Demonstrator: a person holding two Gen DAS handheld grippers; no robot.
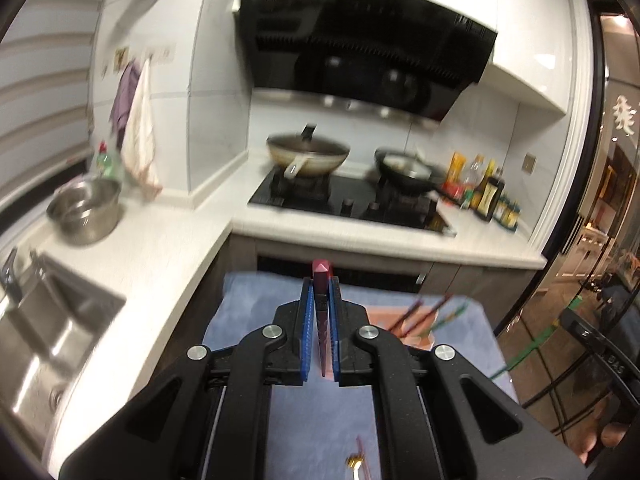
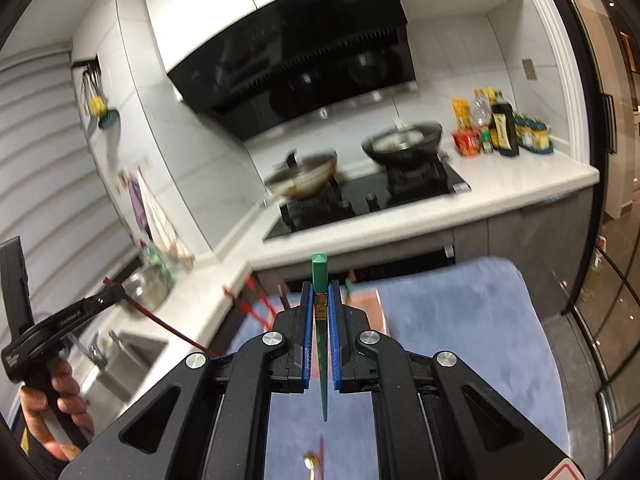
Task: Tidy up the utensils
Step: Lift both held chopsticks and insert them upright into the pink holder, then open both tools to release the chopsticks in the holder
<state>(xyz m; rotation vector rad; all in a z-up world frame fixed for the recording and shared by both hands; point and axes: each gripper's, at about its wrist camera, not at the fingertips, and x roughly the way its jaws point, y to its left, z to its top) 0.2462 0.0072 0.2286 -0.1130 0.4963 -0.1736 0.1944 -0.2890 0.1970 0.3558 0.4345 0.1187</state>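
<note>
My left gripper (image 1: 320, 292) is shut on a dark red chopstick (image 1: 321, 276), held up above the blue cloth (image 1: 248, 320). My right gripper (image 2: 320, 292) is shut on a green chopstick (image 2: 319, 276), also raised over the cloth (image 2: 460, 320). In the left wrist view, dark chopsticks (image 1: 416, 312) and a green one (image 1: 454, 314) lie on a pink mat (image 1: 380, 316). A gold-tipped utensil (image 1: 355, 462) lies on the cloth below; it also shows in the right wrist view (image 2: 312, 462). The left gripper (image 2: 116, 292) with its red chopstick (image 2: 160, 322) shows at the right view's left.
A white counter (image 1: 168, 248) with a steel pot (image 1: 86, 210) and sink (image 1: 48, 320) lies to the left. A black hob (image 1: 348, 200) carries two woks. Sauce bottles (image 2: 500, 124) stand at the counter's right. Red chopsticks (image 2: 256, 304) show blurred beyond the cloth.
</note>
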